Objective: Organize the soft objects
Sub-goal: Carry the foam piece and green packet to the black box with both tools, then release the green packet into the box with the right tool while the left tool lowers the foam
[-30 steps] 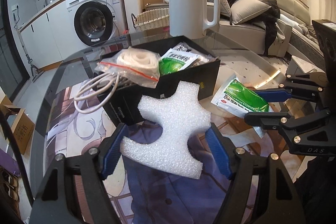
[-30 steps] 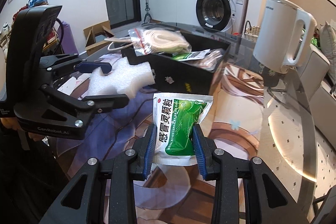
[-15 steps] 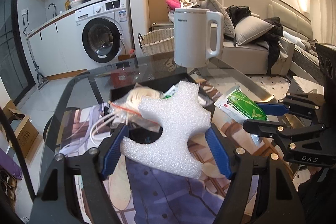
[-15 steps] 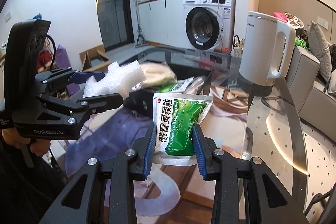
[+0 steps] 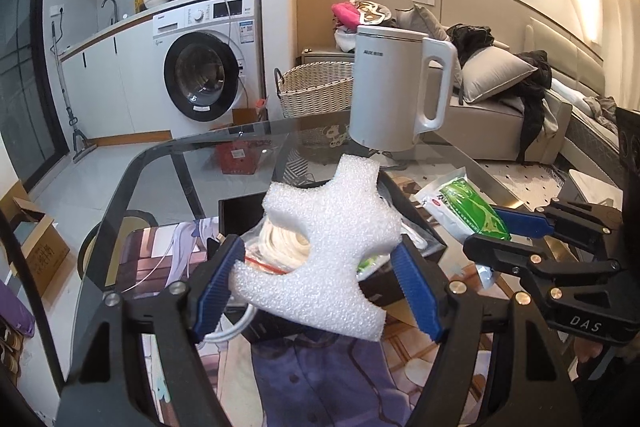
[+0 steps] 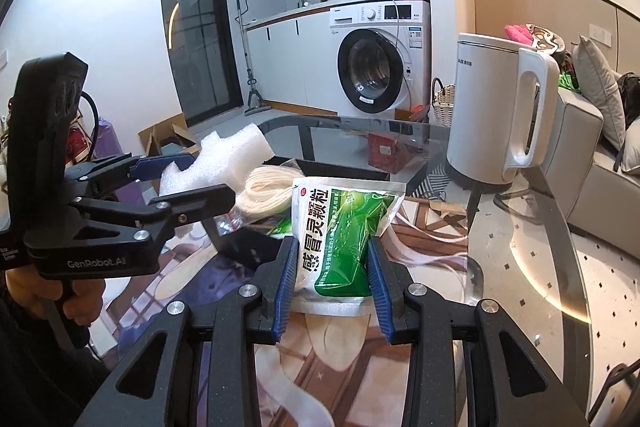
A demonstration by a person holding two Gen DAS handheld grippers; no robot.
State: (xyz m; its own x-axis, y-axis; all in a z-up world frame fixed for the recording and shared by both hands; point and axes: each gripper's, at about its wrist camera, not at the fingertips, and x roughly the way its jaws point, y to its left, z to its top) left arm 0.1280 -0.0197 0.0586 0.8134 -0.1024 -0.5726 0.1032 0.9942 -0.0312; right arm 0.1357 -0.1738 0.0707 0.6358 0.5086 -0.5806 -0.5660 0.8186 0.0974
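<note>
My left gripper (image 5: 316, 263) is shut on a white foam piece (image 5: 328, 247) and holds it in the air above the black box (image 5: 416, 247). In the right wrist view the foam piece (image 6: 228, 155) shows at the left. My right gripper (image 6: 332, 251) is shut on a green and white medicine pouch (image 6: 340, 227), held above the table right of the box; the pouch (image 5: 464, 207) also shows in the left wrist view. The box holds a bagged coil of white cord (image 6: 264, 191) and another green pouch (image 5: 370, 261).
A white electric kettle (image 5: 396, 87) stands on the glass table (image 5: 168, 163) behind the box. A printed mat (image 6: 352, 359) covers the near table. A wicker basket (image 5: 316, 87), a washing machine (image 5: 208, 63) and a sofa (image 5: 500, 107) lie beyond.
Both grippers have risen and tilted up with their loads. The foam piece now hangs over the box instead of in front of it; the pouch has lifted off the table.
</note>
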